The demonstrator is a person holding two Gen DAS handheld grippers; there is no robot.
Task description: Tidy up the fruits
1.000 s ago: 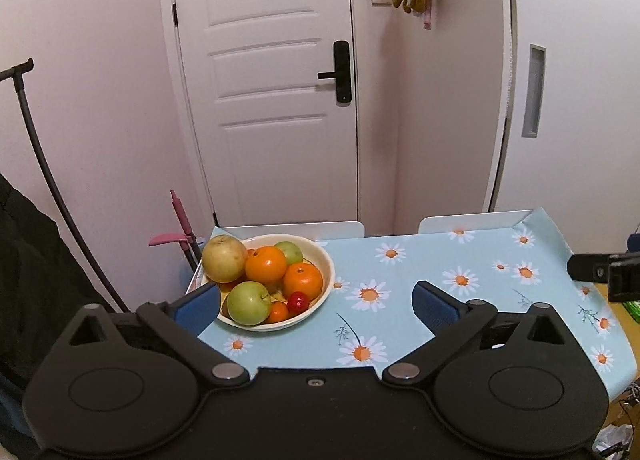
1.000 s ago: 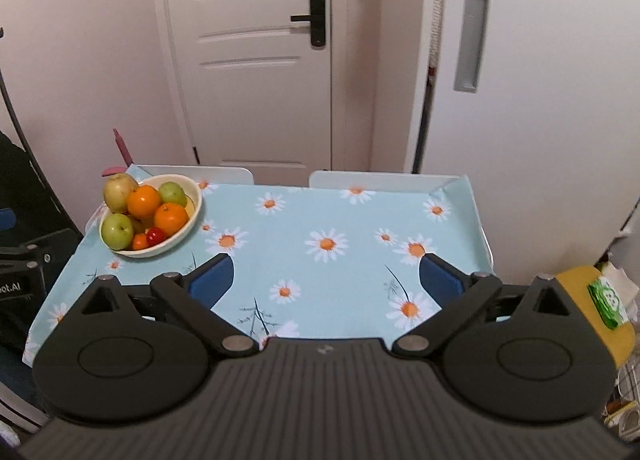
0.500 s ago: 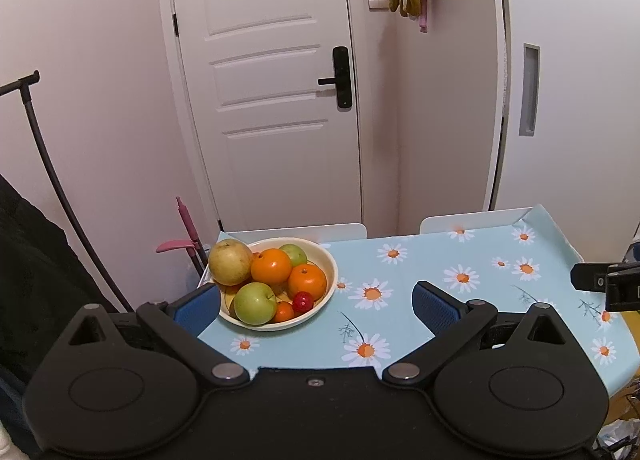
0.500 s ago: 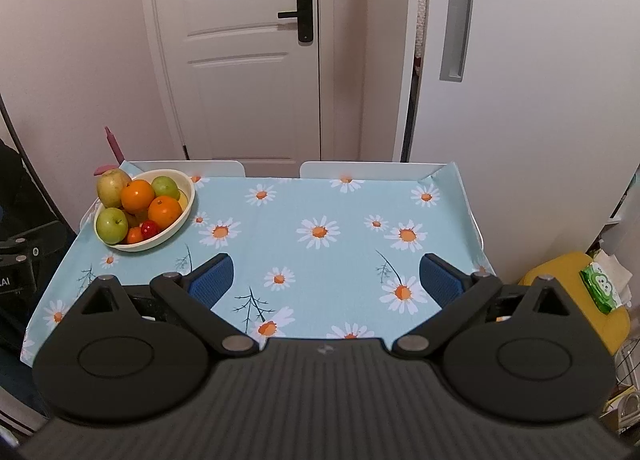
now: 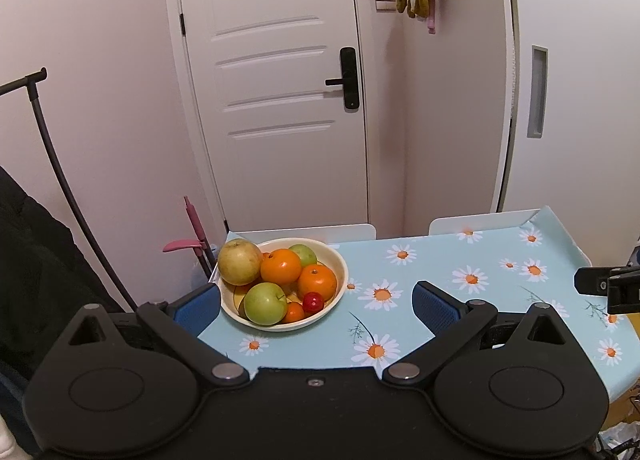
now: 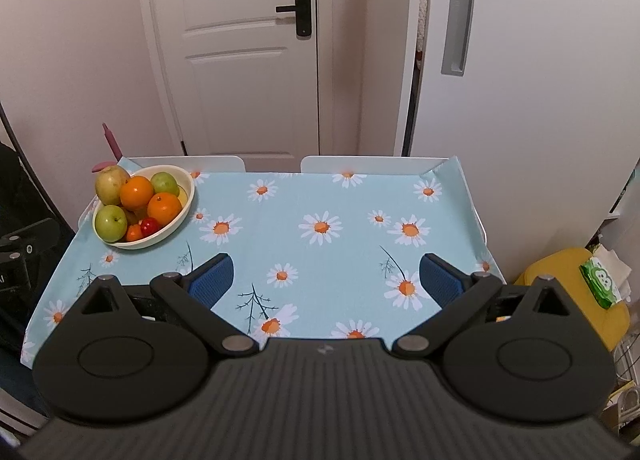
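Fruit sat heaped in a cream bowl (image 6: pixel 182 216) at the left far corner of the daisy-print desk (image 6: pixel 320 260) (apparently all gathered), while the left claw (image 5: pixel 316 300) and right claw (image 6: pixel 326 280) hovered spread wide, empty.

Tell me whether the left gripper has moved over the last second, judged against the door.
Yes. The left gripper has drawn back and up: in its view the door and the fruit bowl have slid lower and shrunk slightly. Its fingers stay spread.
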